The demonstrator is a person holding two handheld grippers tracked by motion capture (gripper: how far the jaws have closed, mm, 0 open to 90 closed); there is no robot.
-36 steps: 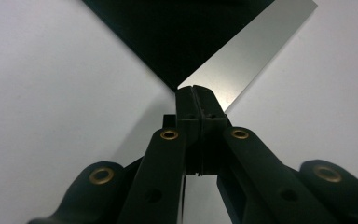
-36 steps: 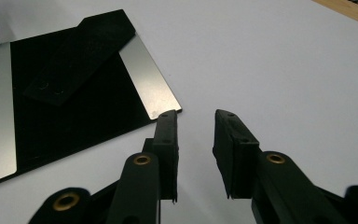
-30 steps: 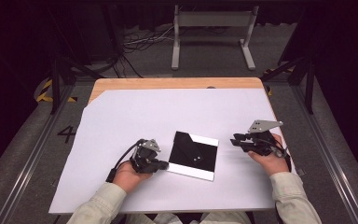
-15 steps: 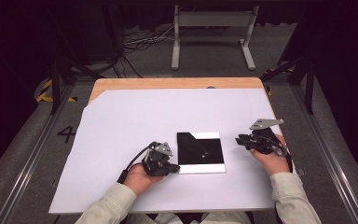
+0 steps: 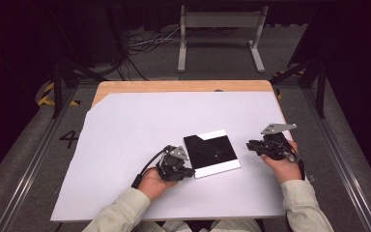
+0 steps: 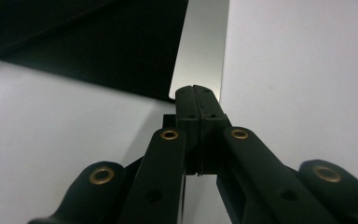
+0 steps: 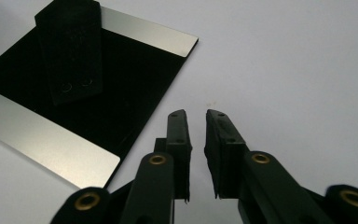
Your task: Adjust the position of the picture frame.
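A square glossy black plate (image 5: 211, 153) with silver strips on two edges lies flat on the white sheet (image 5: 140, 130). My left gripper (image 5: 188, 172) is shut, with nothing between its jaws, and its tips sit against the plate's near left corner. In the left gripper view the closed tips (image 6: 195, 91) meet the end of the plate's silver strip (image 6: 200, 56). My right gripper (image 5: 250, 145) rests on the sheet just right of the plate. Its jaws (image 7: 196, 114) have just been closing and stand a narrow gap apart, empty, beside the plate (image 7: 121, 79).
The white sheet covers most of the wooden table (image 5: 174, 86). Beyond the far edge, a metal stand (image 5: 220, 29) and cables lie on the floor. Metal rails run along both sides of the table.
My left gripper moved right along the plate's near edge, and the plate turned on the sheet. My right gripper's jaws narrowed while that hand stayed put.
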